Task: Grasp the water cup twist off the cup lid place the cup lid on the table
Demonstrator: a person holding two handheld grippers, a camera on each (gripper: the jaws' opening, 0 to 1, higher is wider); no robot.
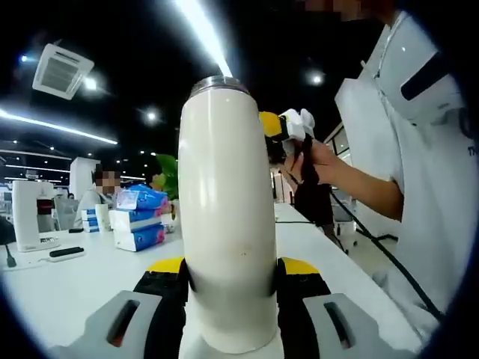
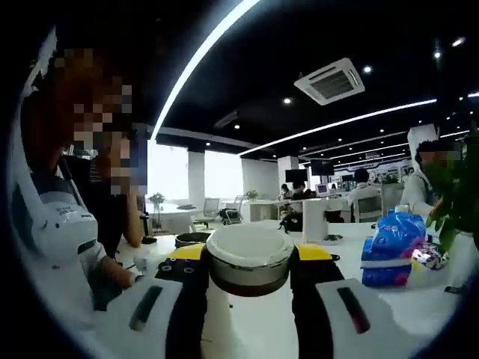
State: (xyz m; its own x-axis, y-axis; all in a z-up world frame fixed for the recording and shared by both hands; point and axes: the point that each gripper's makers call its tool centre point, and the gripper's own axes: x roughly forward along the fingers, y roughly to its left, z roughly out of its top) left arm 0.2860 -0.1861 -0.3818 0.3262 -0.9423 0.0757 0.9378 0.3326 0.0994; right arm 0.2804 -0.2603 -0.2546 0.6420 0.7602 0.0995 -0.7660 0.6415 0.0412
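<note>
**Lid off, both hands loaded: the drop and the tip are the risks now**

I am holding the water cup (image 1: 227,217) upright in my left tongs (image 1: 230,280), the jaws closed against its white body low down, one on each side. Its top rim looks bare metal in the left gripper view, so I am judging the lid to be already off. In the right gripper view, my right tongs (image 2: 249,273) are clamped on the cup lid (image 2: 249,256), a white cap with a grey band, pinched between the two jaws just above the white table (image 2: 419,314).

What is worrying me from here:

- The lid is round and smooth, and the jaws are gripping only its sides. If I tilt it while lowering, it could be slipping out and rolling across the table.
- A blue packet (image 2: 393,250) and a leafy plant (image 2: 453,202) are sitting near on the right side of the right gripper view; setting the lid down too far that way would be knocking into them.
- The cup is tall and gripped low. I cannot tell whether it is holding any water, but with the mouth open any lean of my left hand while I am watching the right could be spilling it.
- A cable (image 1: 389,258) is running along the table edge in the left gripper view, which my right arm could be snagging.
</note>
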